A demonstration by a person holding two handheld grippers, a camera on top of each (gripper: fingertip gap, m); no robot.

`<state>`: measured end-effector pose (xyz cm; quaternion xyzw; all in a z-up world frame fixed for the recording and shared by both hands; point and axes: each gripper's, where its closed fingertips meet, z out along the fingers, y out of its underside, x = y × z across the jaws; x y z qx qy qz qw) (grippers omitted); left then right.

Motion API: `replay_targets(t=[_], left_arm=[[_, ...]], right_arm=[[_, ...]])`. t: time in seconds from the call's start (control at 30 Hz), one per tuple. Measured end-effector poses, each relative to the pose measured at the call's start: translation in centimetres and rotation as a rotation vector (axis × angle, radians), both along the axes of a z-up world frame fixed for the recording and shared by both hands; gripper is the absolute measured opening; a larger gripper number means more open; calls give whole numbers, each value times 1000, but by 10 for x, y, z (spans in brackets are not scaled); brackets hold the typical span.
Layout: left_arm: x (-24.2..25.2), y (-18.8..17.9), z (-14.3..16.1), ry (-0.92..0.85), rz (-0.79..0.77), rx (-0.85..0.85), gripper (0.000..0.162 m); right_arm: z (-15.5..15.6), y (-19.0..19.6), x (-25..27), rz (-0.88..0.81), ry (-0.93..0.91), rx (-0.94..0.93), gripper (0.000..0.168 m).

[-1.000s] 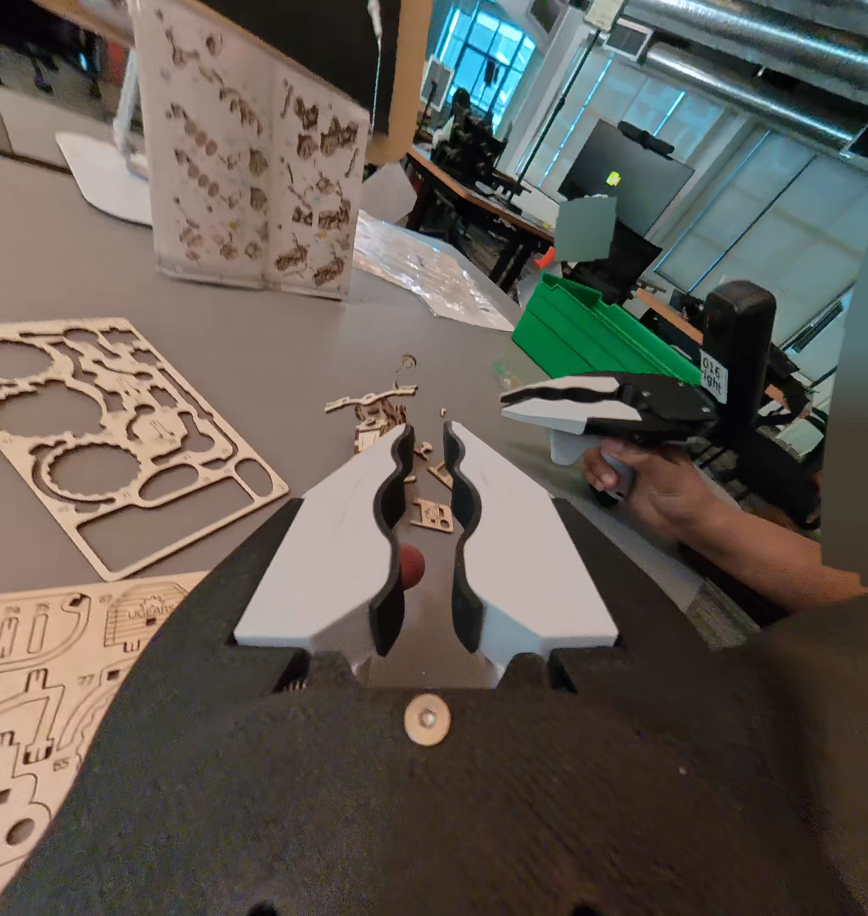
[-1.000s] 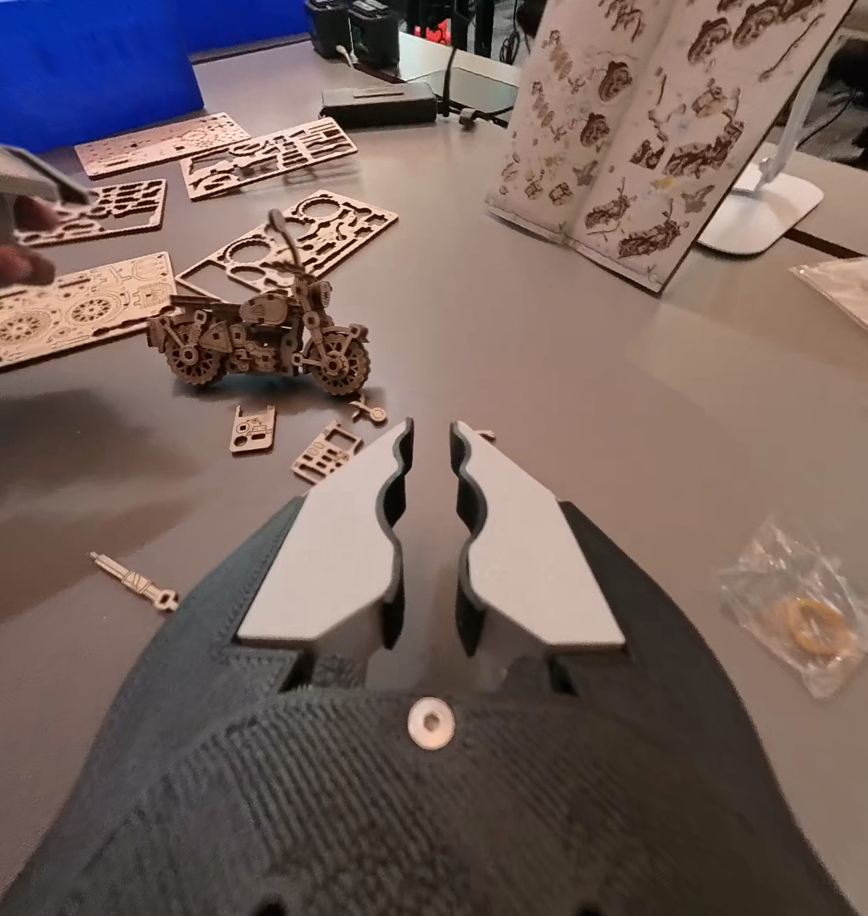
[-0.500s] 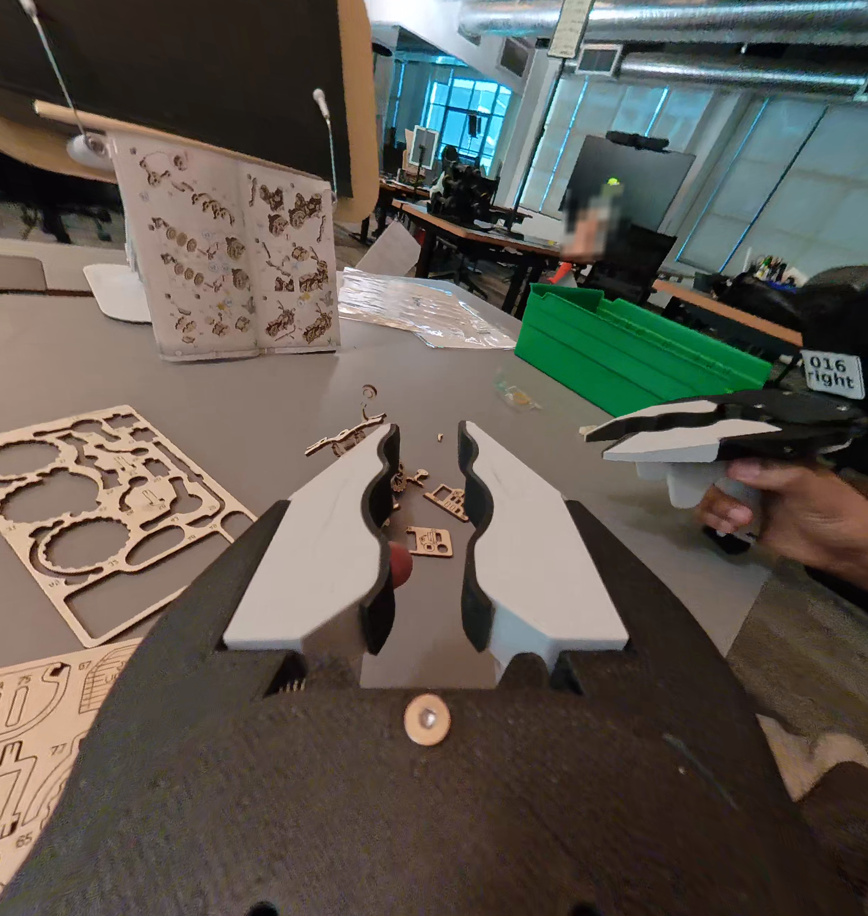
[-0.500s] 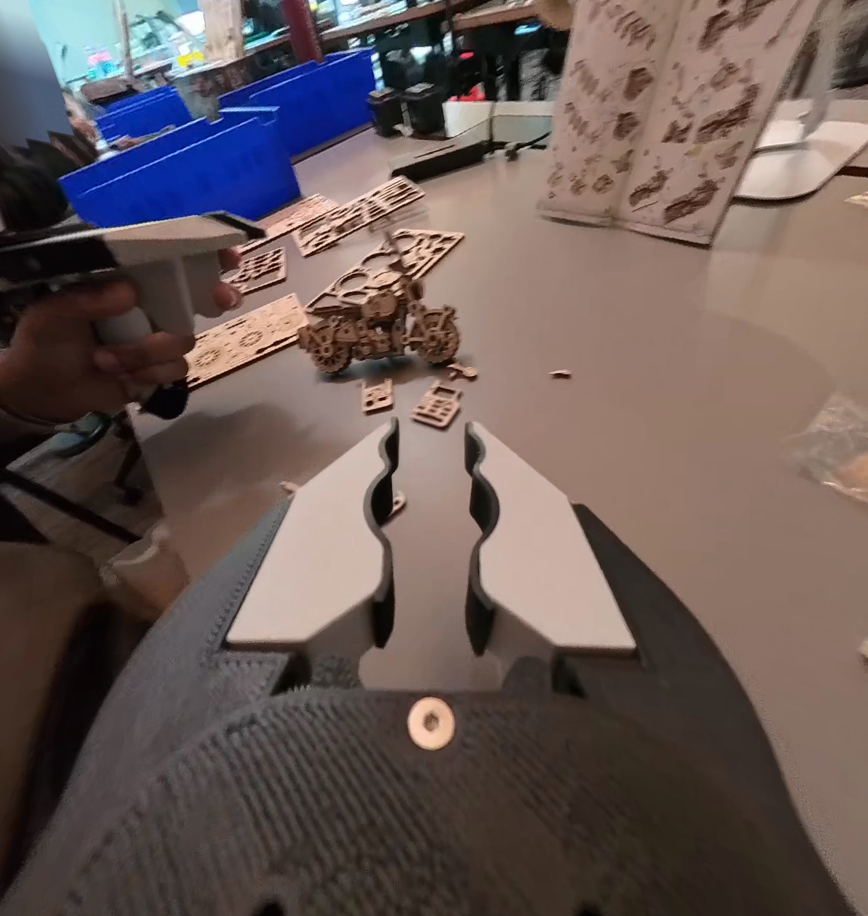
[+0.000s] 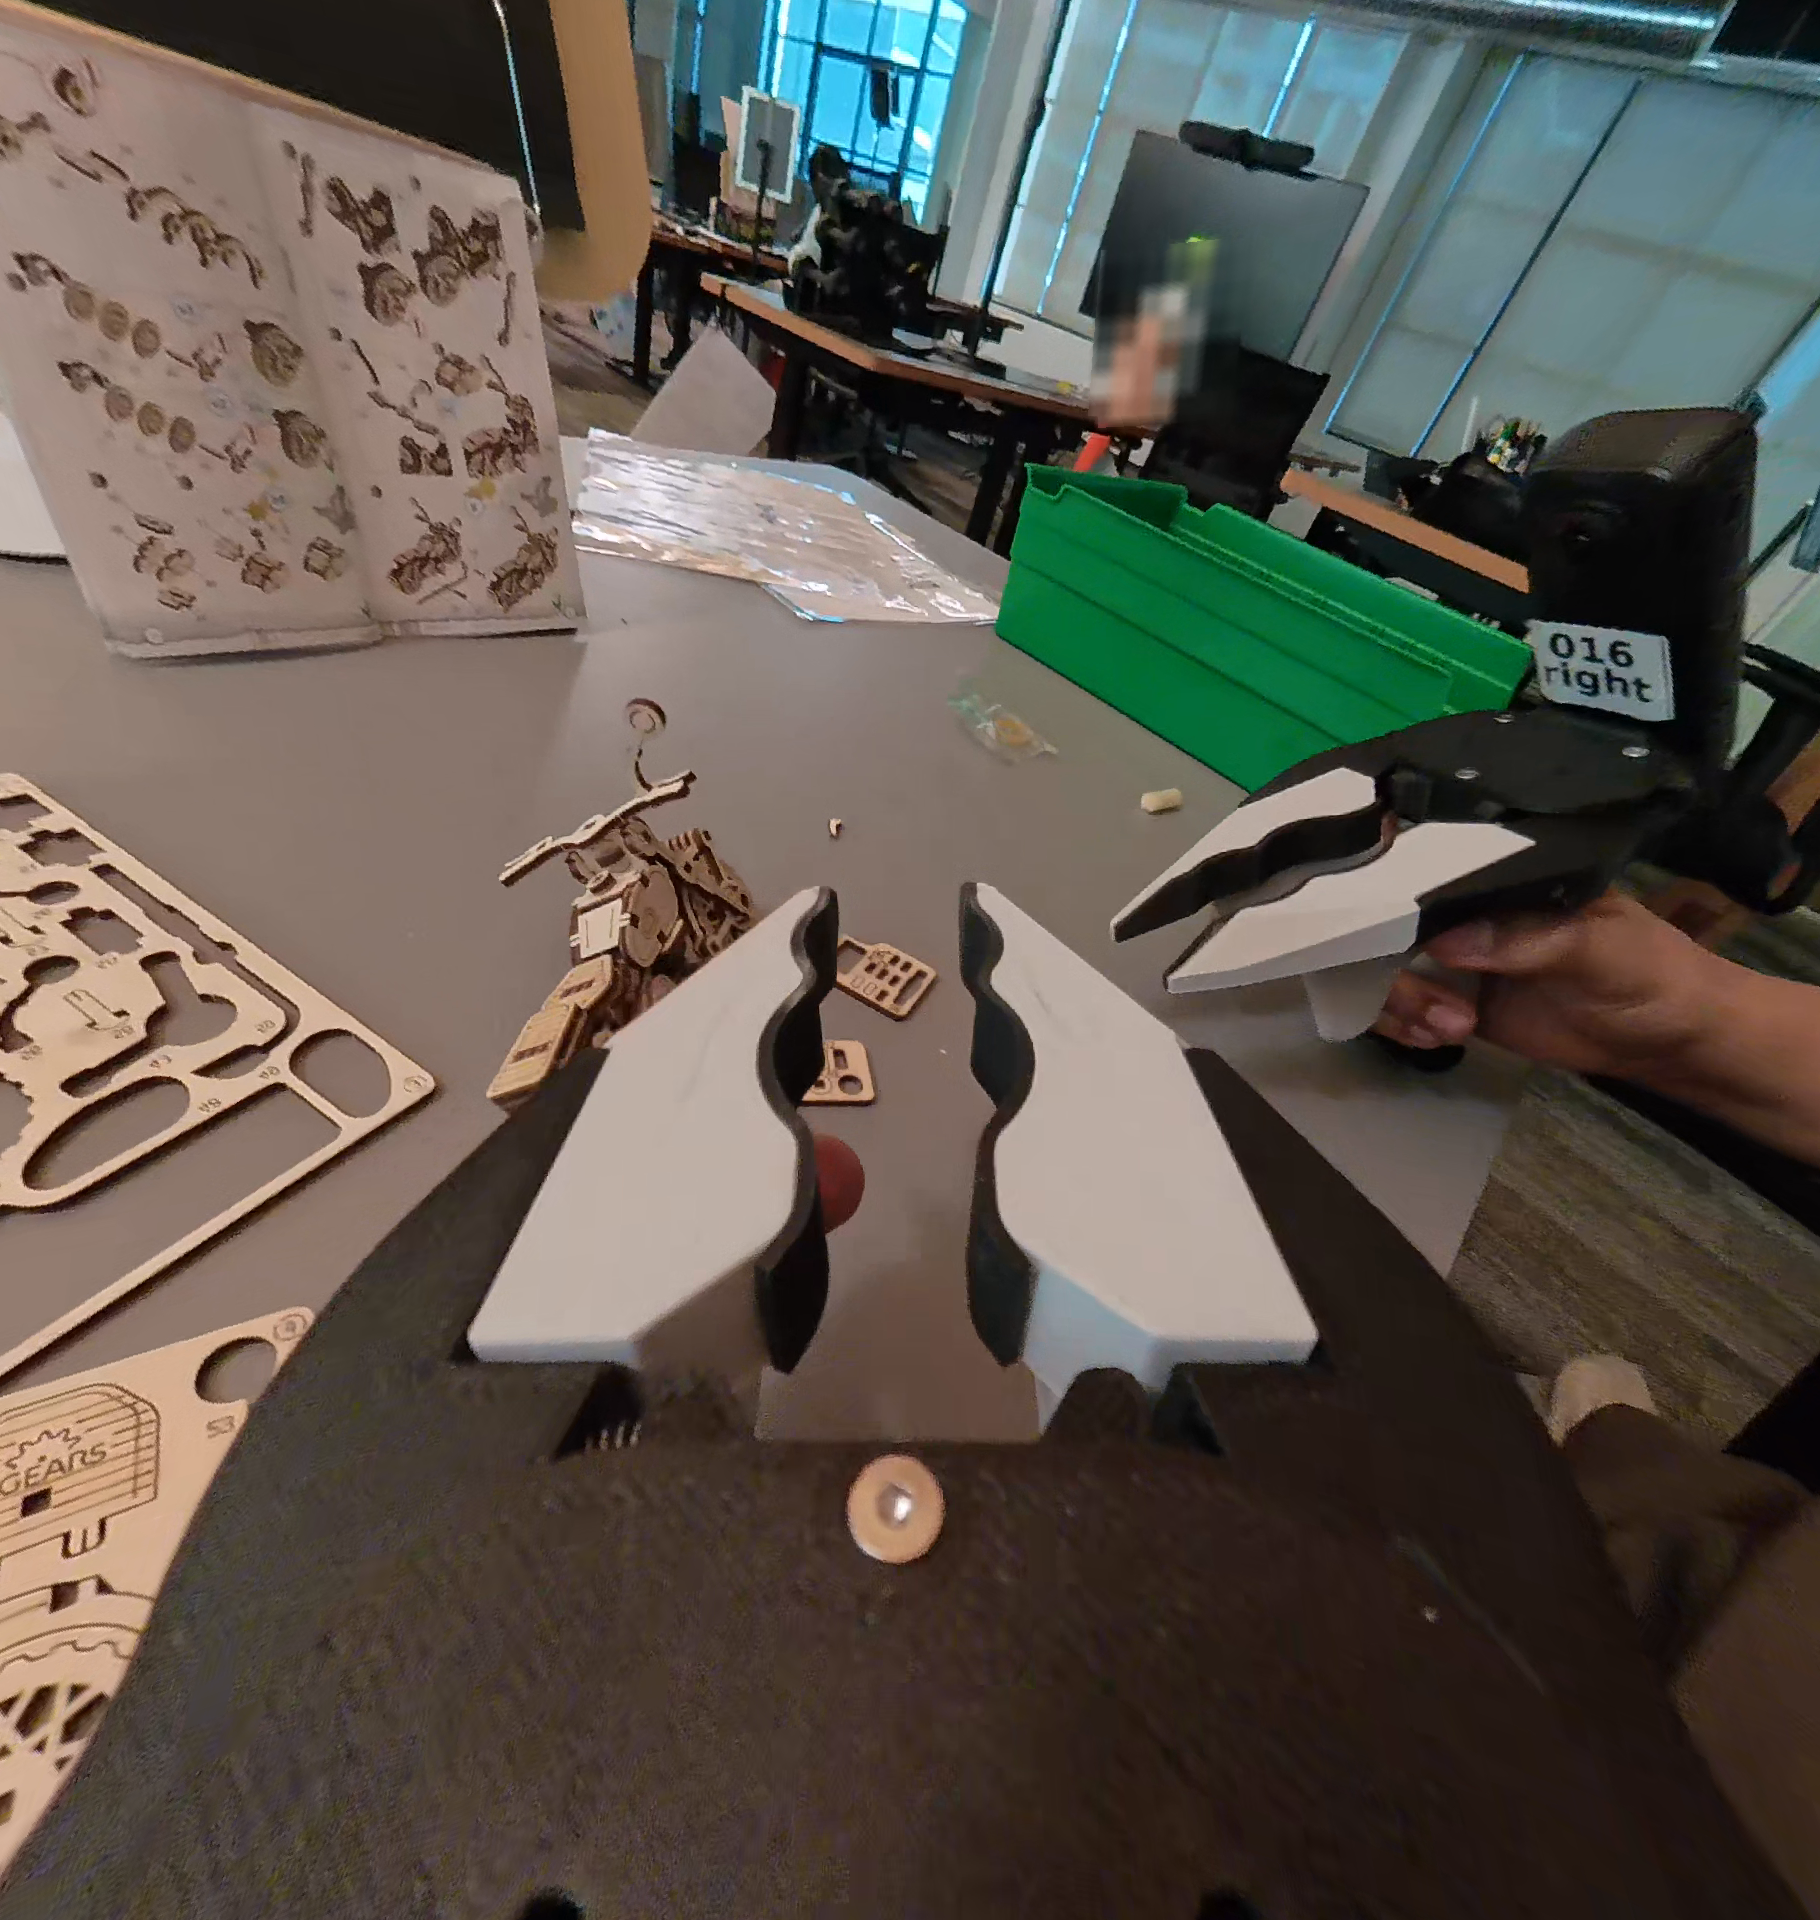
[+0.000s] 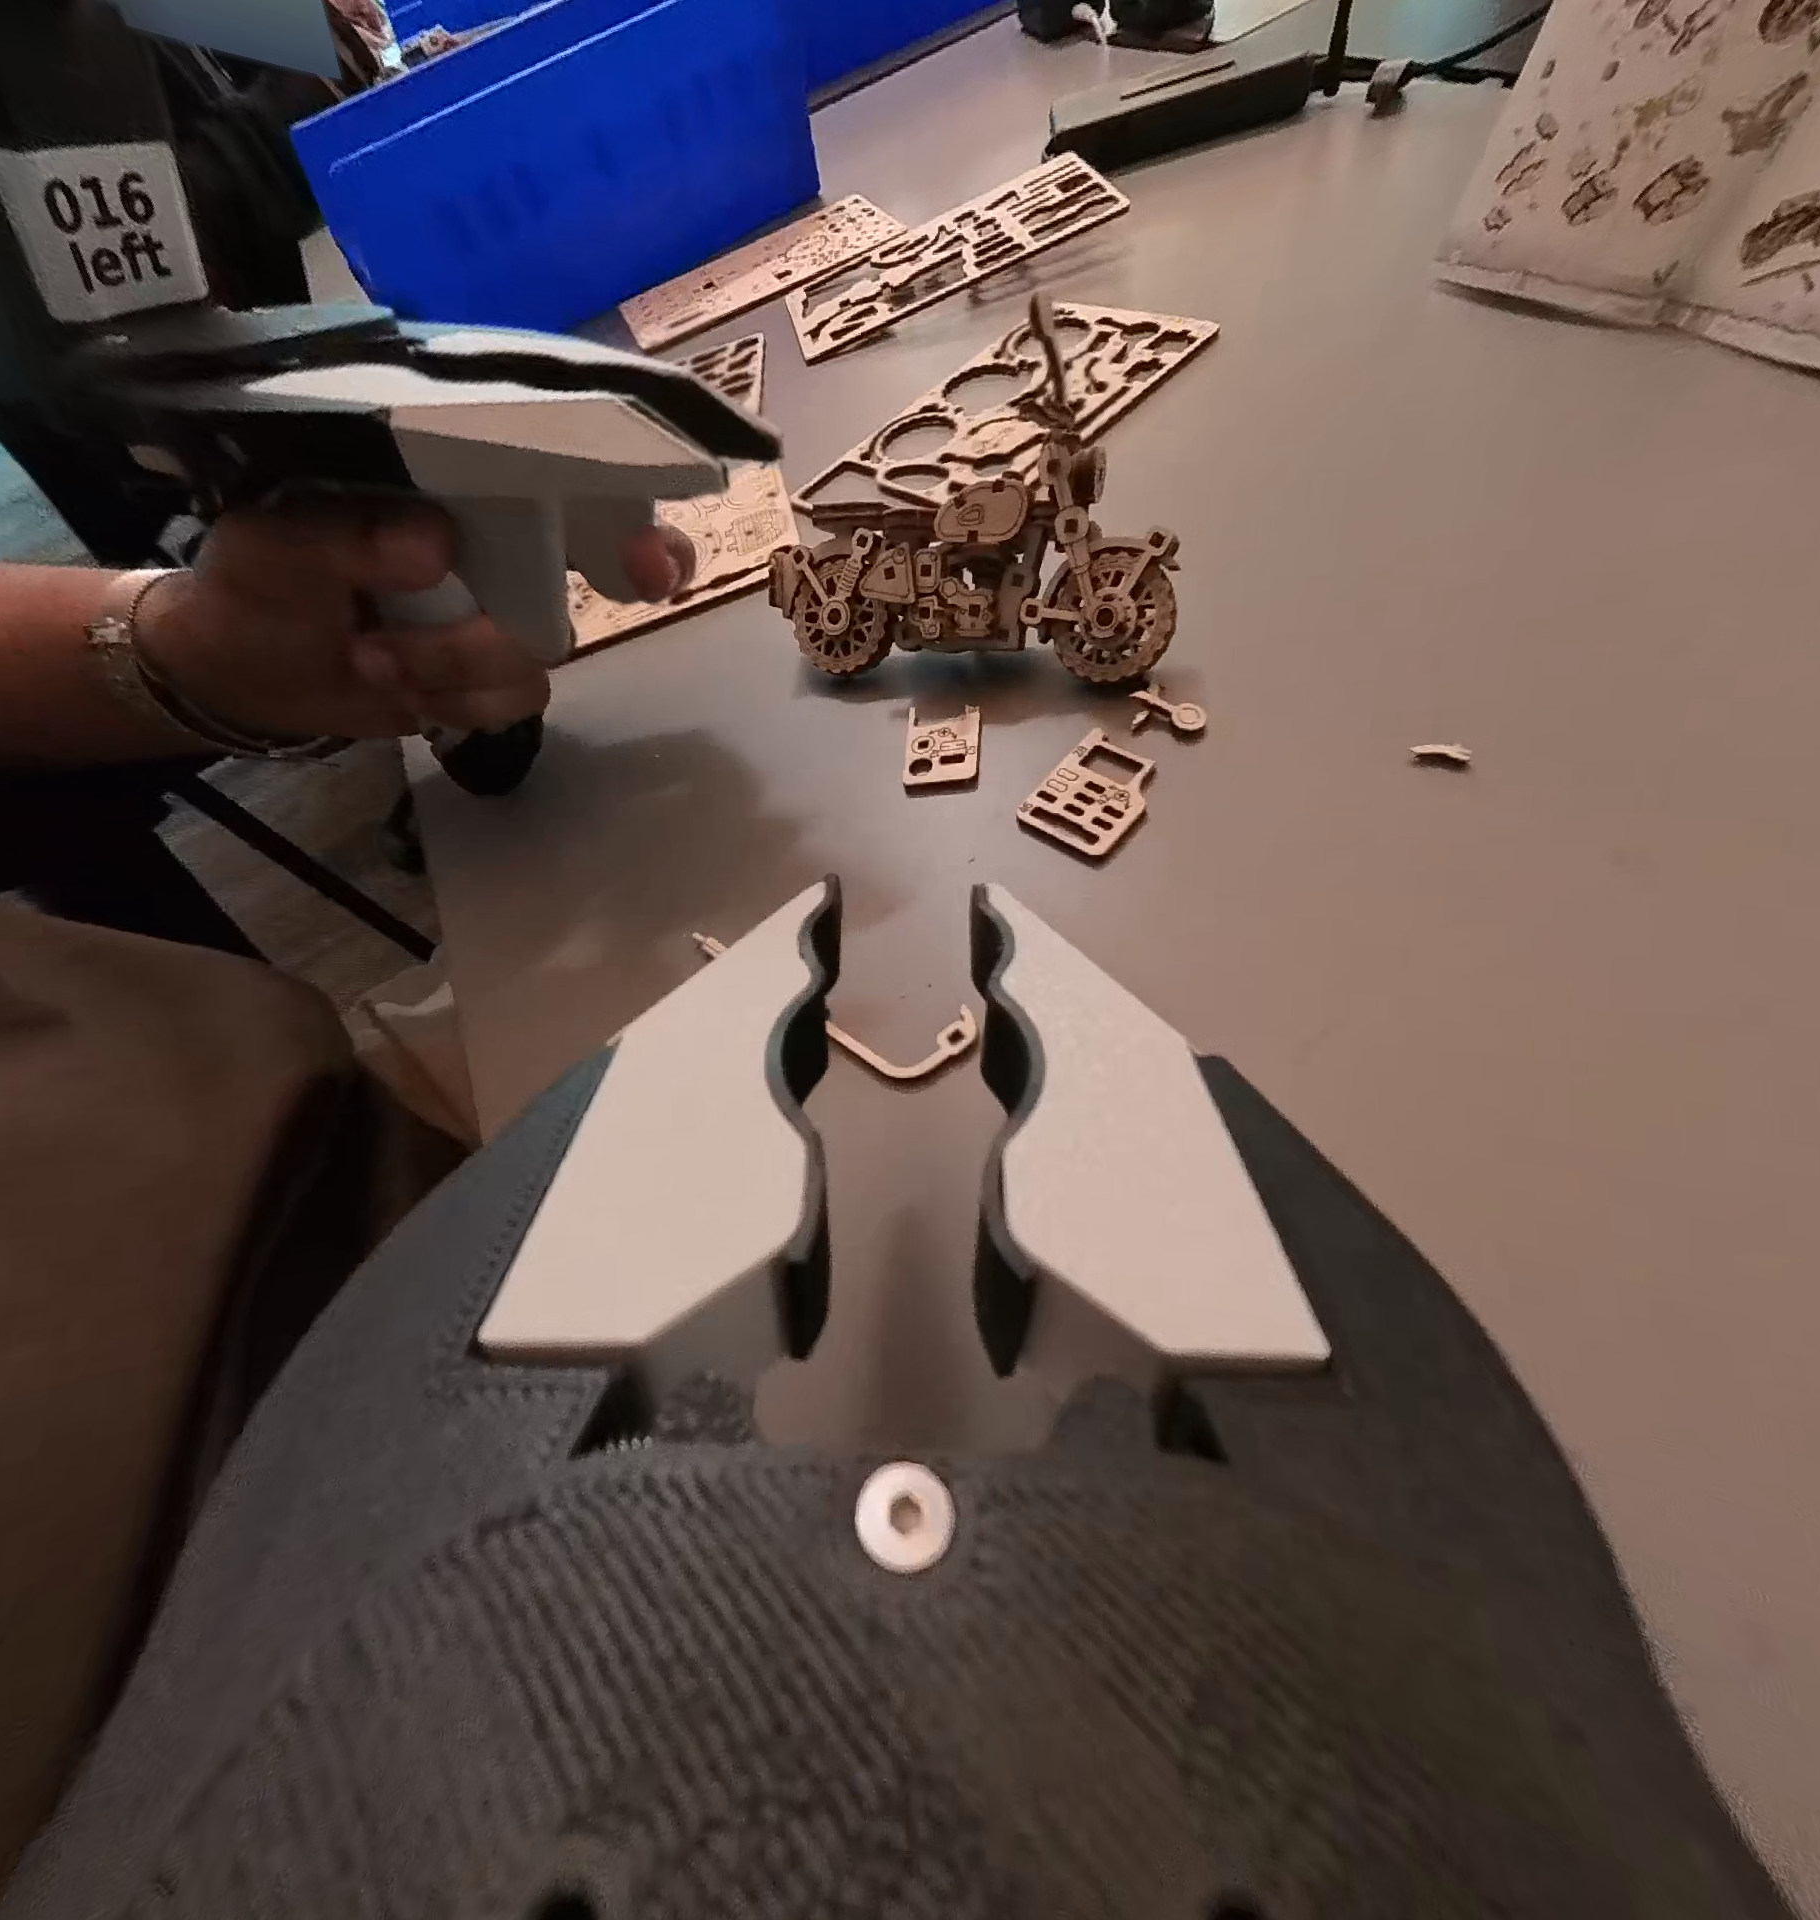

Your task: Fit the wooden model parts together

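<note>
I'm between picks: my left gripper (image 5: 895,914) and right gripper (image 6: 904,912) both gape narrowly, empty; next, close on the hooked wooden piece (image 6: 901,1044) at twelve o'clock

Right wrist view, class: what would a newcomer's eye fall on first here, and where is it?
First, the wooden motorcycle model, standing upright mid-table, with two small flat wooden panels lying loose just in front of it. Next, the left hand-held gripper, held above the table at the left, and the right hand-held gripper open and empty in the foreground.
</note>
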<state>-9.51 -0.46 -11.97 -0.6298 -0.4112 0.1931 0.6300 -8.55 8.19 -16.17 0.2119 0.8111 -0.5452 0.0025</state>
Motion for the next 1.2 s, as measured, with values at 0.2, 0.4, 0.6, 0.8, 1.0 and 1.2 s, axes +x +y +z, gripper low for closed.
replay_targets(t=[0.2,0.4,0.6,0.8,1.0,1.2], left_arm=[[4,5,-3,12,-17,-48,19],[8,9,-3,38,-26,-92,19],[9,12,-3,39,-47,-100,19],[29,34,4,81,-131,-72,21],[70,75,17,3,-254,110,23],[75,71,15,27,-192,86,30]], right_arm=[[-1,-3,4,30,-15,3,20],[-10,-8,13,53,43,80,19],[-19,-10,14,52,71,152,19],[-17,-9,11,32,63,136,19],[-14,-6,6,8,42,109,19],[-12,-8,-1,2,21,85,19]])
